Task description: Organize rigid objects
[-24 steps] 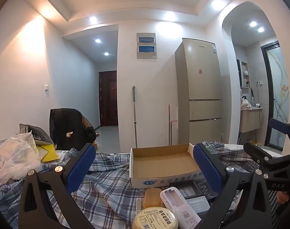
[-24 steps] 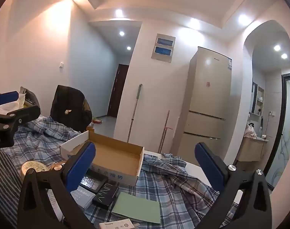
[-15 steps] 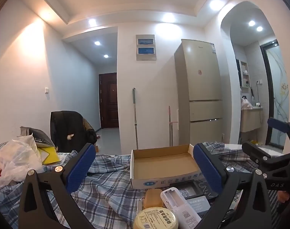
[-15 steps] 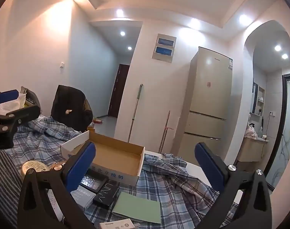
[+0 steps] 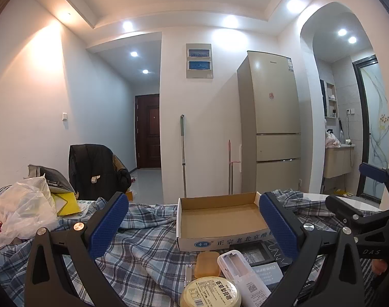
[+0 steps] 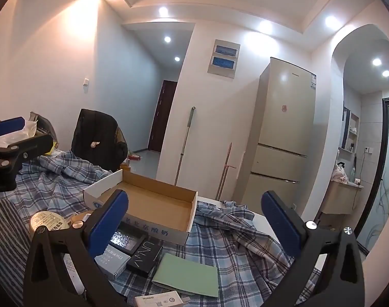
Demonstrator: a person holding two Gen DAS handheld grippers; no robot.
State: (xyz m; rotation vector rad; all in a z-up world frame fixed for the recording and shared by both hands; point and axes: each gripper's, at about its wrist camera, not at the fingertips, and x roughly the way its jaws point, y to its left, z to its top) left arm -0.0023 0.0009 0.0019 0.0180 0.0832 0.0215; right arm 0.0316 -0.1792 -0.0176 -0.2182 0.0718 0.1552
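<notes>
— How are the grippers held?
— Both the left gripper (image 5: 193,220) and right gripper (image 6: 194,217) are held level, jaws spread wide, nothing gripped.
— And the cardboard box (image 5: 221,220)?
— It is seen open on the plaid cloth (image 5: 143,245), small items clustered just before it.

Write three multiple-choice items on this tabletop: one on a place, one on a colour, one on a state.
1. Where does the flat green card lie?
A. inside the box
B. on the blue plaid cloth, in front of the box
C. on the chair

2. What colour are the left gripper pads?
A. blue
B. red
C. white

3. What is the state of the shallow open cardboard box?
A. lidded
B. full
C. empty

Answers: 1 B, the card rests on the cloth, outside the box. 2 A, both pads show blue. 3 C, its brown floor is bare.
</notes>
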